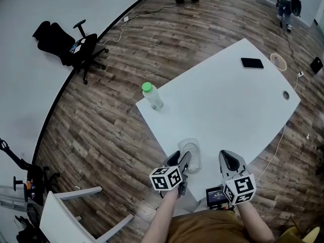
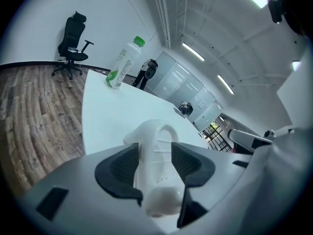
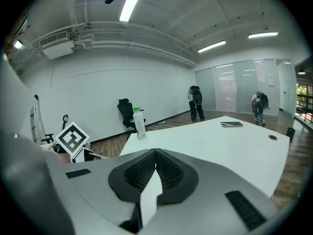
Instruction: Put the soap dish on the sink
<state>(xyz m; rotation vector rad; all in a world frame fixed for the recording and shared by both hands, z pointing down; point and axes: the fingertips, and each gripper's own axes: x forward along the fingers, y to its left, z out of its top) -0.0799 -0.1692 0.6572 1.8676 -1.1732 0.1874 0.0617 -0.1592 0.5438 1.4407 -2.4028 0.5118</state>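
1. The soap dish sits at the near edge of the white table, right in front of the person, and no sink shows in any view.
2. The left claw has its pads parted on either side of the dish. The dish's pale, curved rim stands right between them. The pads look slack beside the plastic, not clamped on it, so the dish seems to rest on the table under its own weight.
3. The right claw hangs just beside it, closed tight, pad against pad, with nothing held.
4. On handling, the dish looks like thin, cloudy moulded plastic. It is probably very light and fairly stiff, with a little give in the walls. The smooth, glossy surface could well be slippery.
5. The best hold is likely across one long side wall or the raised rim, where the pads can meet flat faces. The rounded end looks riskier, since it could squirt out of a pinch.
6. A moderate squeeze should do. Too much may bow the wall or pop the dish loose, and it seems too light to need force.
7. Keeping it level on the way looks wise. A one-sided grip on so light a piece may let it swing or twist between the pads.
8. The bottle stands well apart, so it is no bother here.
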